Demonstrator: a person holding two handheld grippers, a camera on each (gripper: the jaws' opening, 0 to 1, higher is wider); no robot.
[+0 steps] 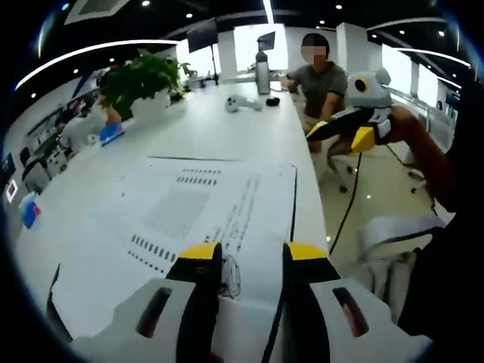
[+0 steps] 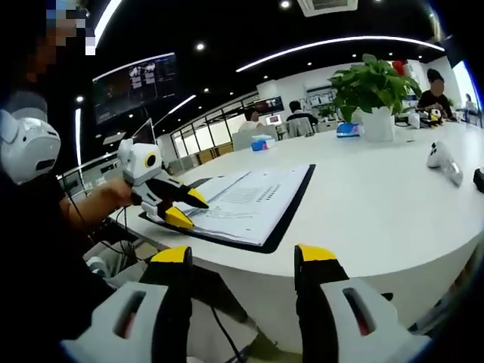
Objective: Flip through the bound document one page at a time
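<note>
Both my jaws open, holding nothing. Left gripper (image 1: 249,253) over bound document (image 1: 204,212); right gripper (image 2: 242,257) off the tabletop (image 2: 393,204). Risk: pinching several pages together.

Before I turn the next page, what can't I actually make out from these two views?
- Printed text on the bound document: too small and blurred in the left gripper view; also illegible in the right gripper view.
- Document's near edge: hidden behind the left claw in the left gripper view.
- Whether the left claw touches a page: unclear in the right gripper view.
- Small white device on the table: too small to identify.
</note>
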